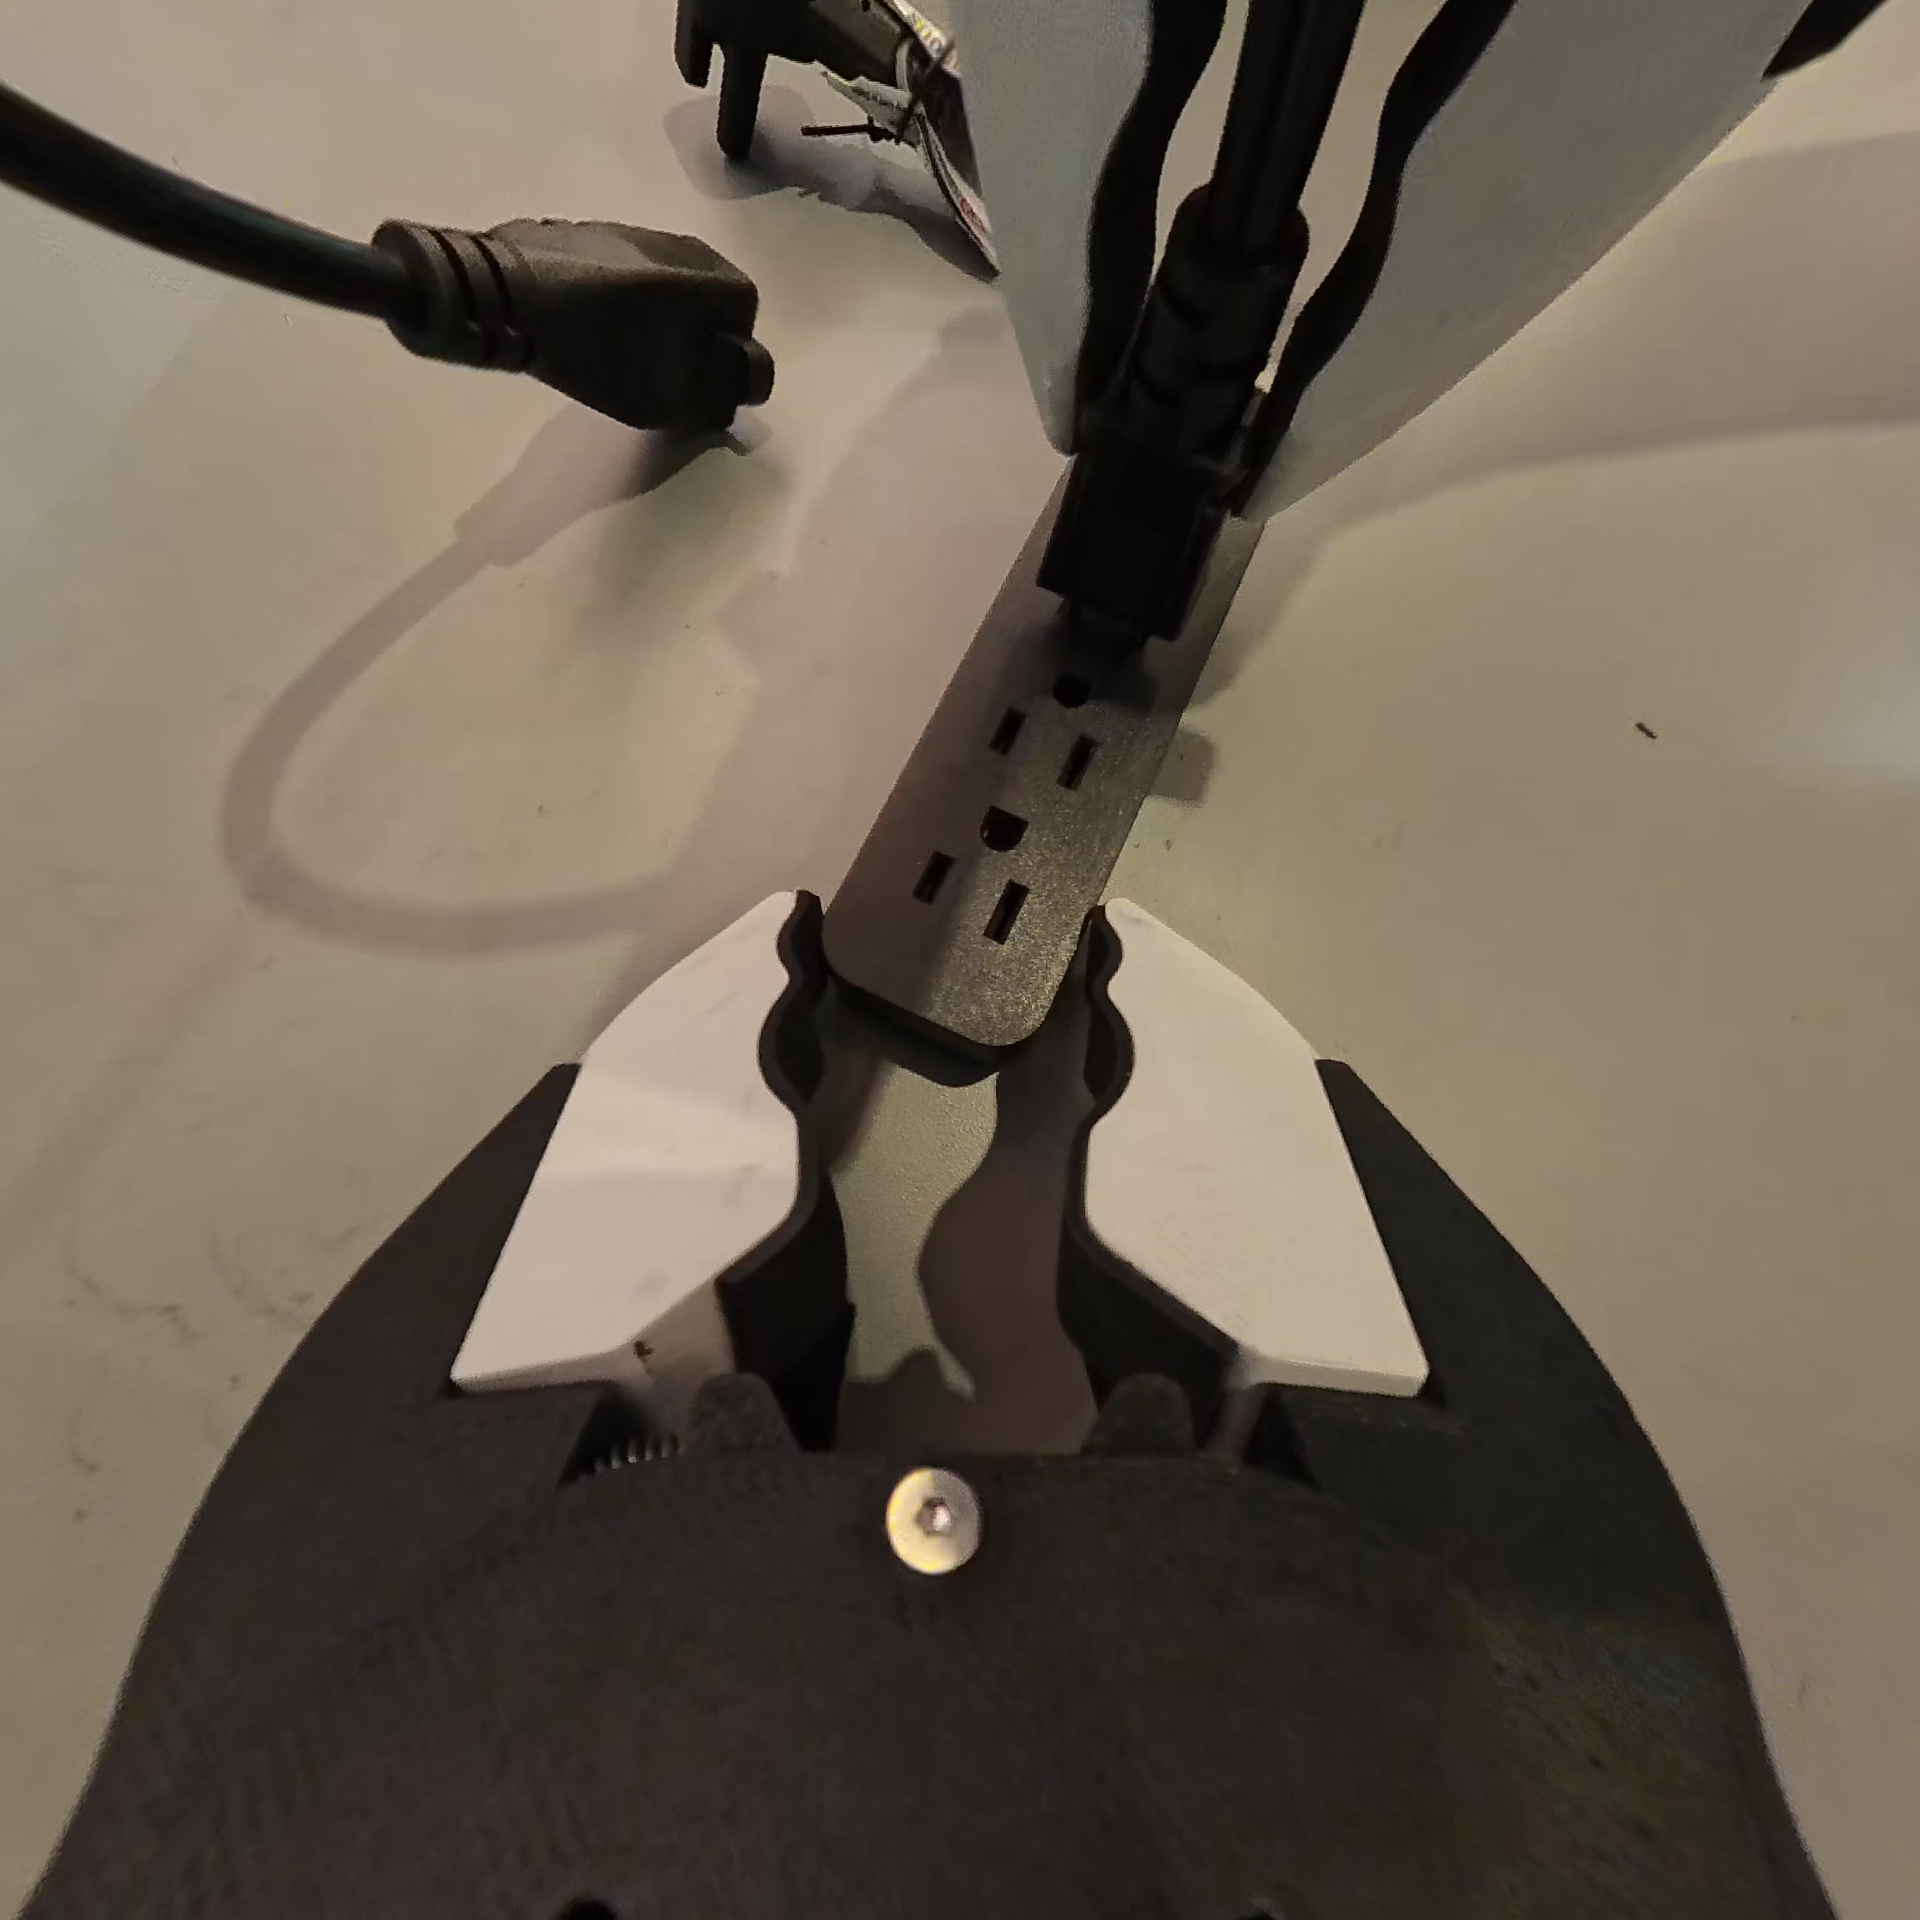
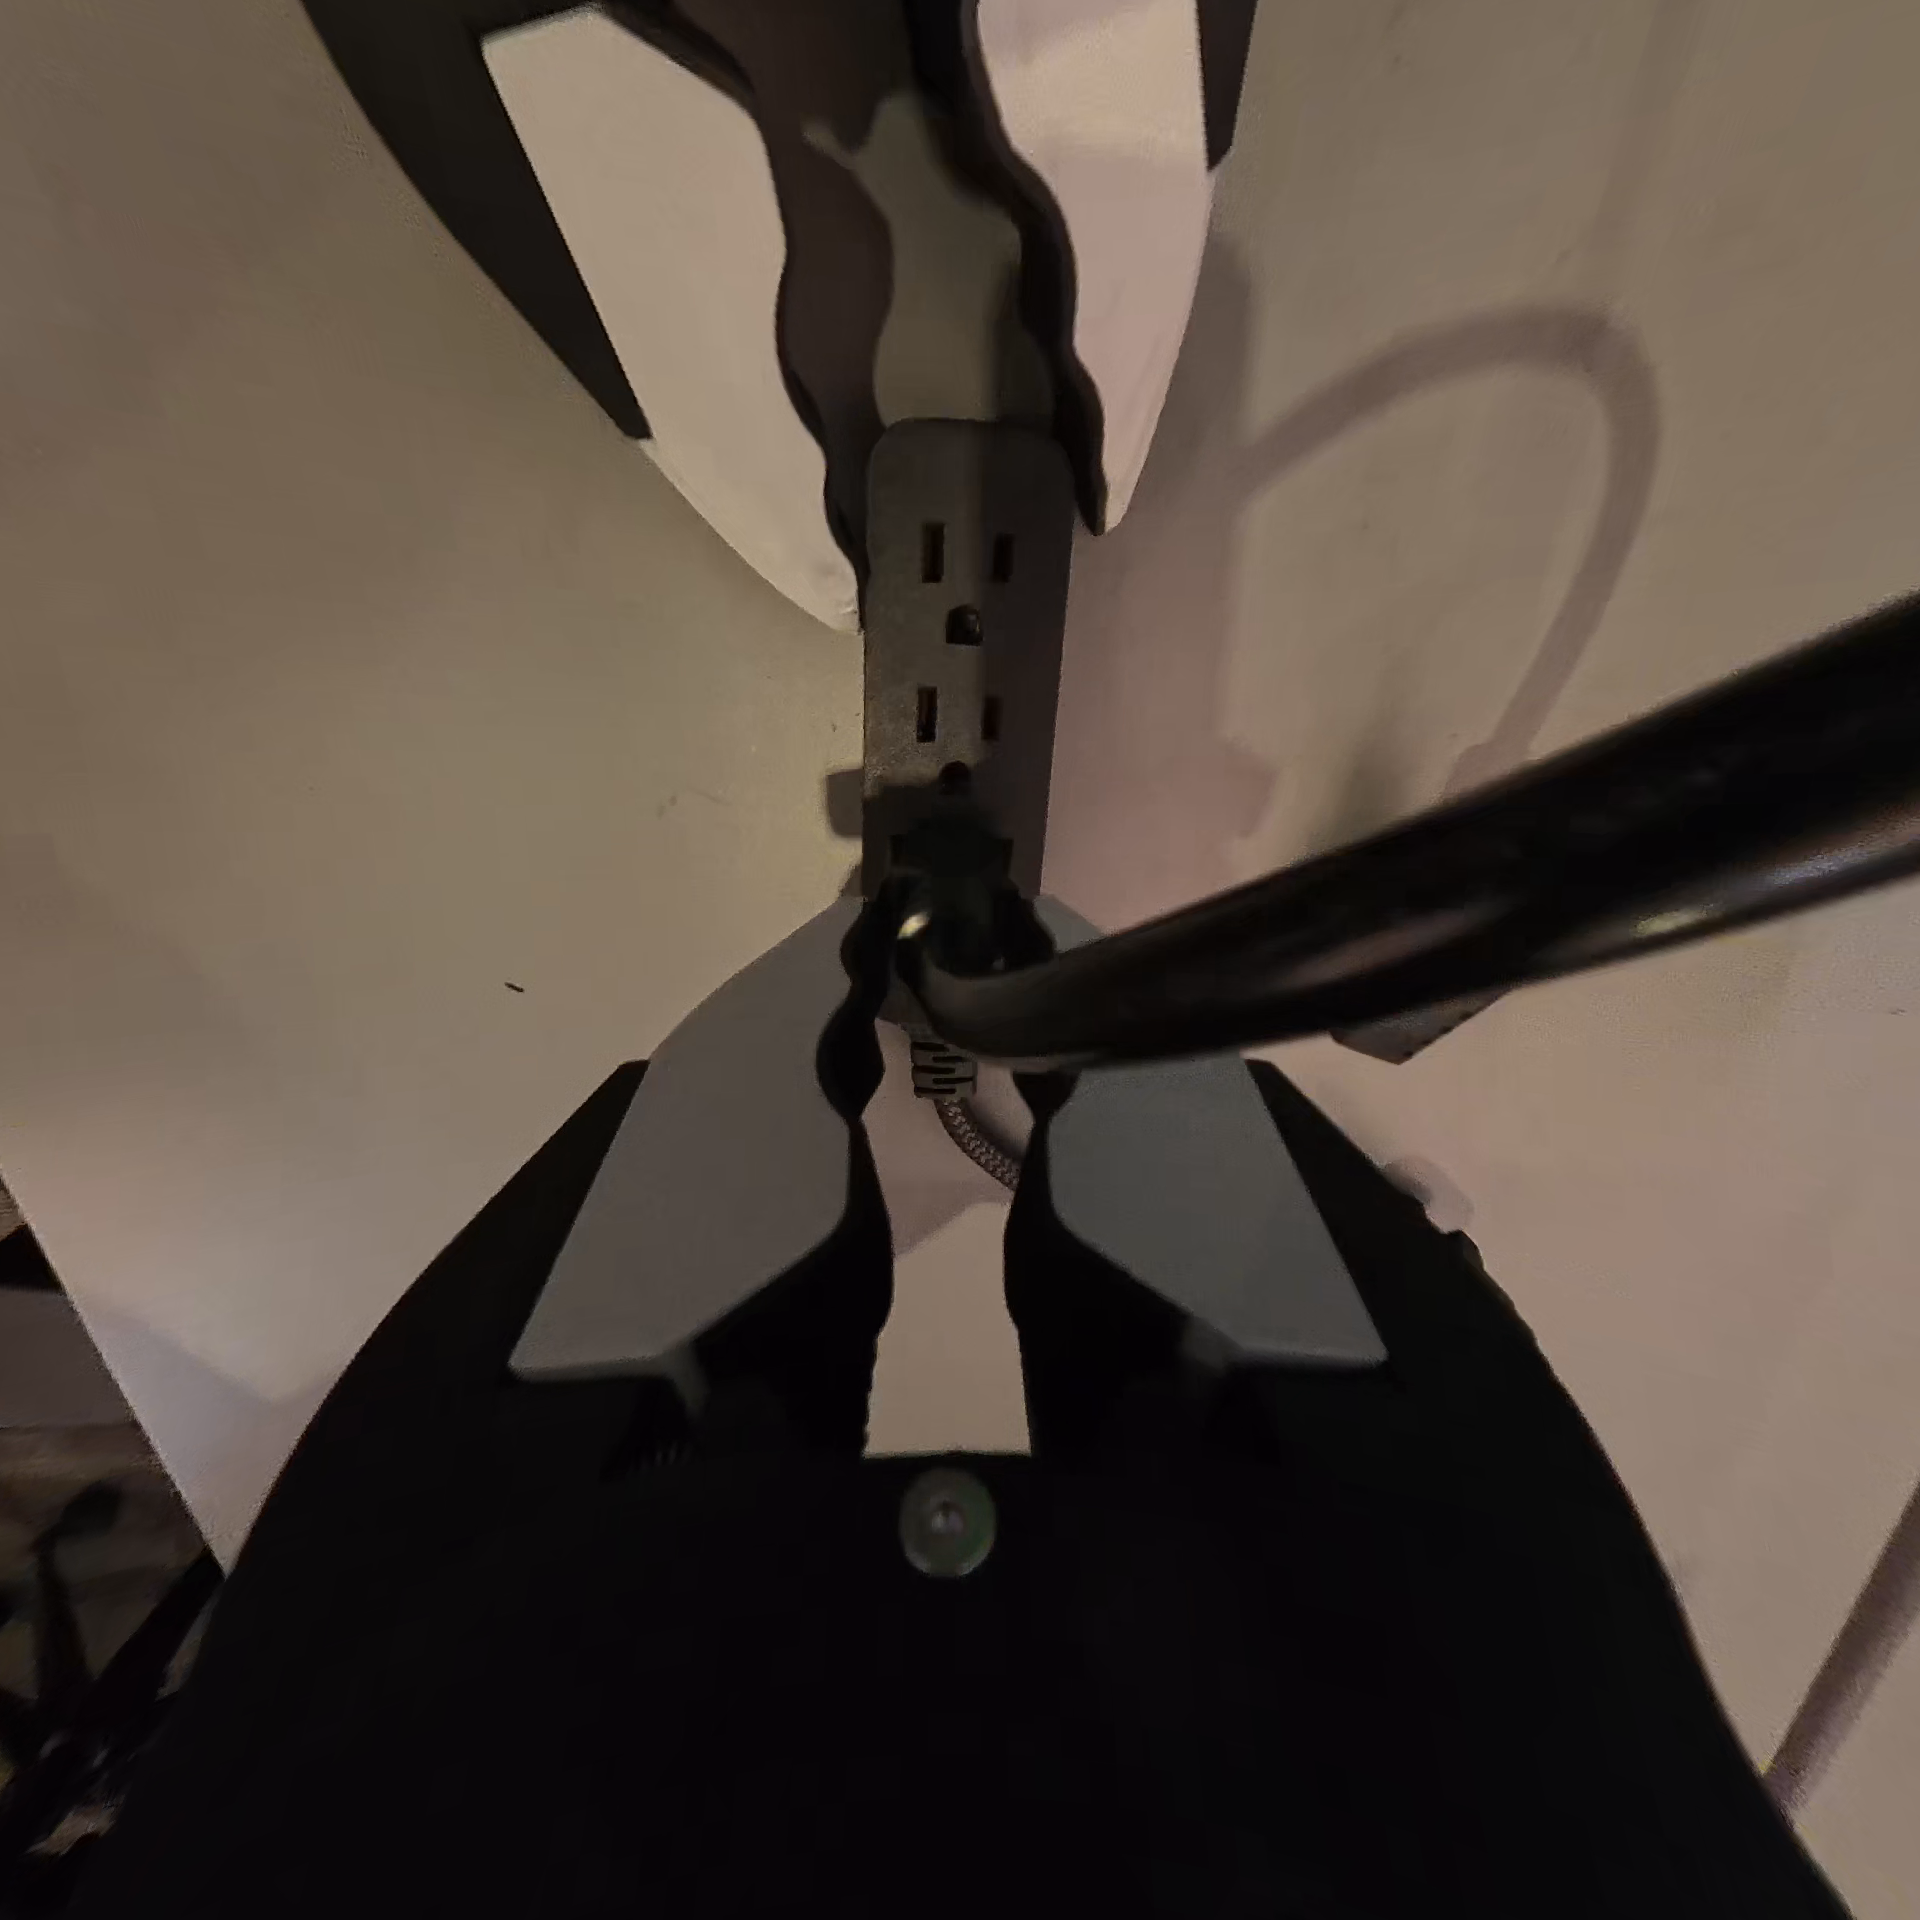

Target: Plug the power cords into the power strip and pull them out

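1. Two grippers meet over one grey power strip (image 1: 997, 831) lying on the pale table (image 1: 416, 727).
2. Left gripper (image 1: 951, 971) clamps the strip's near end between its fingers.
3. Right gripper (image 2: 940, 966) grips a black plug (image 1: 1138, 520) at the strip's far end; the plug's tip touches the strip face, how deep I cannot tell.
4. Two outlets between the grippers stand bare.
5. A second black plug (image 1: 623, 322) lies loose on the table, well left of the strip.

Power strip (image 1: 1023, 831) speckled matt grey; held plug's cord (image 2: 1455, 894) glossy black; strip's cable (image 2: 971, 1138) braided cloth; table (image 1: 416, 675) smooth.
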